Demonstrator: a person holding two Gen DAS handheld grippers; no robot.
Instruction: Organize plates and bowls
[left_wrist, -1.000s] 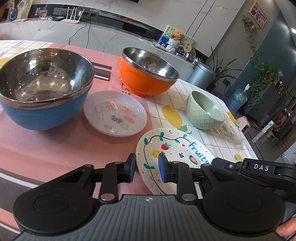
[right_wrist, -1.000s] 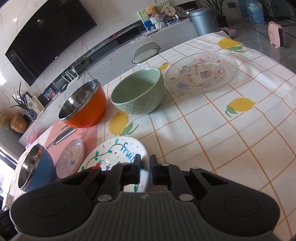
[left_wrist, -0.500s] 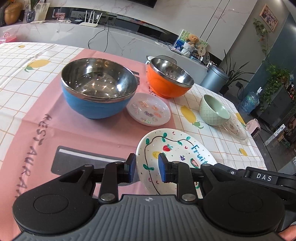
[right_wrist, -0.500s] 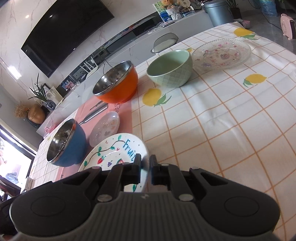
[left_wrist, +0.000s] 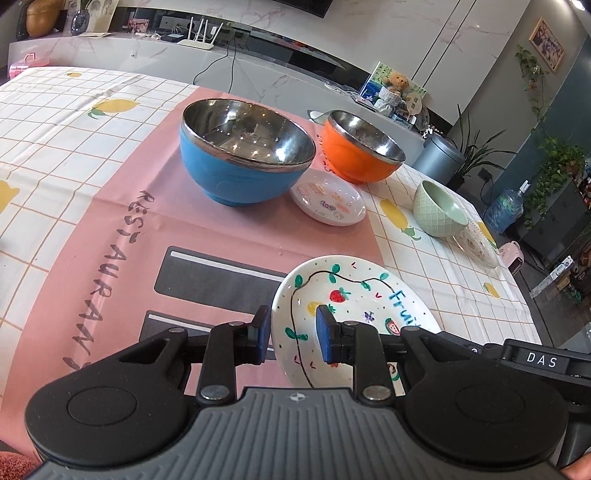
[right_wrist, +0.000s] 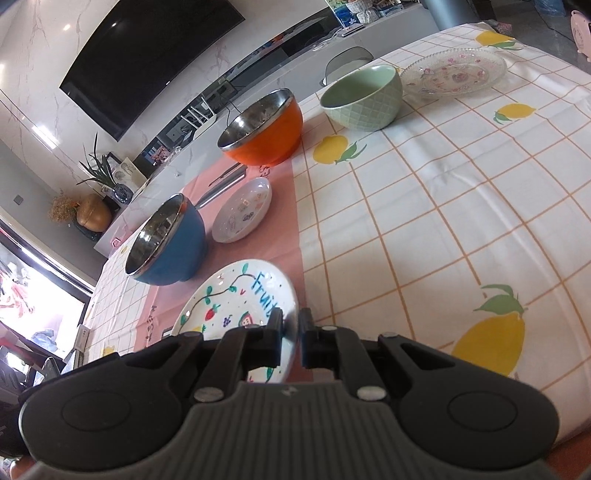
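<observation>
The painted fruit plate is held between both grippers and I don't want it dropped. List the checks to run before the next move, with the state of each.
1. Right gripper jaws clamped on the fruit plate rim: ok.
2. Left gripper jaws straddle the opposite rim; whether the pads actually press: cannot tell.
3. Fruit plate carries nothing that could slide off: ok.
4. Small white plate is empty, so it could serve as a stacking spot: ok.
5. Room beside it next to the blue bowl, whose side overlaps its edge in the left view: cannot tell.
</observation>
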